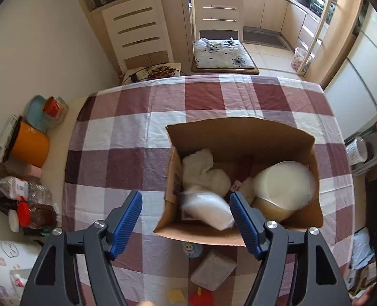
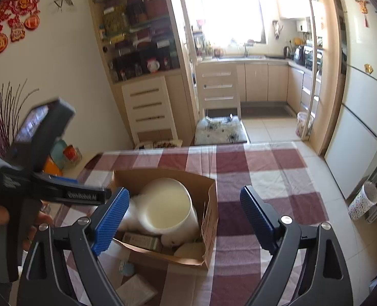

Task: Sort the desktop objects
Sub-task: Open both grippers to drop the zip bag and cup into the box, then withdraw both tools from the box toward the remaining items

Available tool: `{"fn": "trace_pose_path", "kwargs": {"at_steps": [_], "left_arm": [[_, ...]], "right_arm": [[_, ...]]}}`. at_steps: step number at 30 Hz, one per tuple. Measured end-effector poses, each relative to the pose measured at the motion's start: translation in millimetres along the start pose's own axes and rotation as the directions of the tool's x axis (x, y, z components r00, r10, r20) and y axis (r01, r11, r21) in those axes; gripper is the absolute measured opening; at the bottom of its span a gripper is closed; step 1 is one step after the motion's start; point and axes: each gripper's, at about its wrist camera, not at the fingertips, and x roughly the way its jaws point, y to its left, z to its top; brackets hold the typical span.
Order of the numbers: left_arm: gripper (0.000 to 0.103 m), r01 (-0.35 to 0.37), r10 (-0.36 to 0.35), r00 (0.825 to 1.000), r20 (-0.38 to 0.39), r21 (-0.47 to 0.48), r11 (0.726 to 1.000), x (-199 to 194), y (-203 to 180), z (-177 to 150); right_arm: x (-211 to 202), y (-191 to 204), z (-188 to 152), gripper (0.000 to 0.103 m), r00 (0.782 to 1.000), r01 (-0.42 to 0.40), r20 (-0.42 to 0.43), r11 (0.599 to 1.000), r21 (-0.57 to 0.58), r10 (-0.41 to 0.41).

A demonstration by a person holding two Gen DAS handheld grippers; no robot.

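An open cardboard box stands on the checked tablecloth. Inside it lie a white fluffy cloth, a large cream round lid or container and a blurred white plastic packet. My left gripper is open just above the box's near edge, with nothing between its blue pads. My right gripper is open and empty above the same box, the cream container between its fingers in view. A grey packet and small toys lie in front of the box.
Bottles, an orange cup and jars stand on the sideboard left of the table. Two chairs stand at the far table edge. The left hand-held gripper body shows at left in the right wrist view. The fridge is on the right.
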Motion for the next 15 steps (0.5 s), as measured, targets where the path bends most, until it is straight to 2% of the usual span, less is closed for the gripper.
{"fn": "trace_pose_path", "kwargs": {"at_steps": [2,7,15], "left_arm": [[0.073,0.023,-0.023,1.000,-0.001,-0.018,1.000,-1,5,-2],[0.073,0.025,-0.025,1.000,0.012,-0.016,1.000,-6,7,-6],[0.073,0.037,-0.036,0.999,0.027,-0.014,0.999,-17,6,-12]], "right_arm": [[-2,-2,1,0.090,1.000,-0.001,0.003,1.000,0.007,0.001],[-1,-8,0,0.090,1.000,-0.017,-0.021,0.999,0.042,0.018],[-8,-8,2,0.090,0.999,-0.033,-0.014,0.999,0.037,0.034]]}}
